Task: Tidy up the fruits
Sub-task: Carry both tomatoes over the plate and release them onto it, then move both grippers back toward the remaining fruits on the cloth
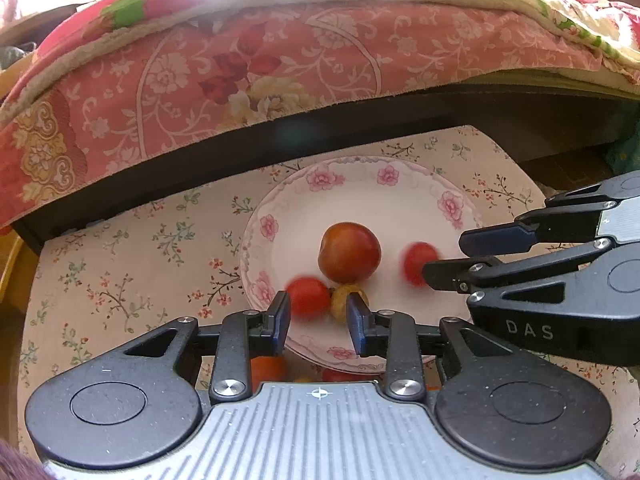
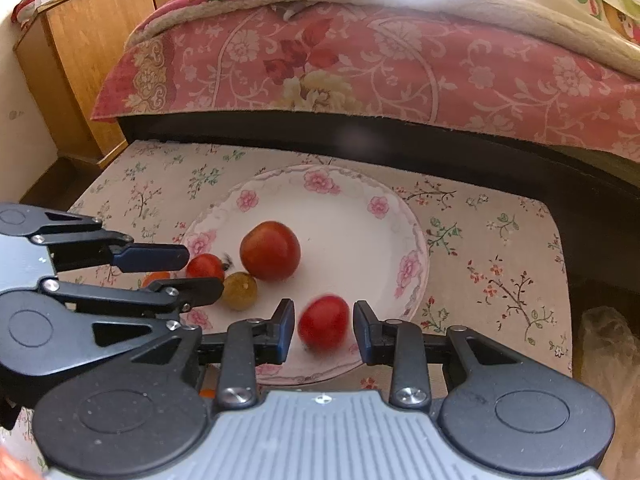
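A white plate with pink flowers lies on a floral cloth. On it are a large red-orange fruit, a yellow-brown fruit and two small red fruits. My left gripper is open over the plate's near rim; one red fruit, blurred, lies between its jaws. My right gripper is open with the other red fruit, blurred, loose between its jaws.
A bed with a pink floral blanket and dark frame runs behind the cloth-covered table. A wooden cabinet stands at the left. More orange and red fruits lie under my left gripper.
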Available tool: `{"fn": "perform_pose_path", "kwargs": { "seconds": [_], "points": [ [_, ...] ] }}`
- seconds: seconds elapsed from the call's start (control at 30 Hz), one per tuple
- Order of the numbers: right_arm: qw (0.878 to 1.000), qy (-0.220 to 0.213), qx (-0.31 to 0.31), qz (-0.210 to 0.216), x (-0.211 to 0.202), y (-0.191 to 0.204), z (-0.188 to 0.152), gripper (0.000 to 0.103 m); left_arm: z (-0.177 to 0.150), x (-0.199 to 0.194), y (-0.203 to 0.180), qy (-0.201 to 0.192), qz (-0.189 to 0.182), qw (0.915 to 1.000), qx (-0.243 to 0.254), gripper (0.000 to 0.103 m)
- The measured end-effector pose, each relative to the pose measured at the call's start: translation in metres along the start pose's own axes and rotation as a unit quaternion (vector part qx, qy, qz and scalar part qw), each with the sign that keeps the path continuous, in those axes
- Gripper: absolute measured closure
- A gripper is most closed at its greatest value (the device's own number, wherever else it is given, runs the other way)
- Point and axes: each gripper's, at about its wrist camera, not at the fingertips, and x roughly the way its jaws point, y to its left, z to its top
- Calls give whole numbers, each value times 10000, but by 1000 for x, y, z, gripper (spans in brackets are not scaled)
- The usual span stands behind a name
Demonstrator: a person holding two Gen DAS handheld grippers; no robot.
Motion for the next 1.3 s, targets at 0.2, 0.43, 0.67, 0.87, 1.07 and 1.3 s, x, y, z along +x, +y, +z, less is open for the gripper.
{"fn": "perform_pose_path", "kwargs": {
  "seconds": [0.2,0.43,0.67,0.87,1.07,1.3],
  "points": [
    [9999,-87,68,-45,-6,-3,2,67,0,-4,2,-38,32,10000,-25,62],
    [9999,-102,10,6,-14,-1,-3,67,-2,-14,3,-104,12,9999,-39,62],
    [9997,-97,-133,166,-24,9,-10,67,-9,-25,-1,-119,-68,9999,95,60],
    [9992,-18,-263,292,-30,19,-19,67,-18,-32,0,-89,-125,9997,166,59],
    [9984,126,-373,418,-33,25,-31,67,-31,-39,3,11,-191,9996,226,59],
    [9962,296,-558,604,-34,35,-42,67,-48,-48,5,121,-281,9989,341,57]
  ]
}}
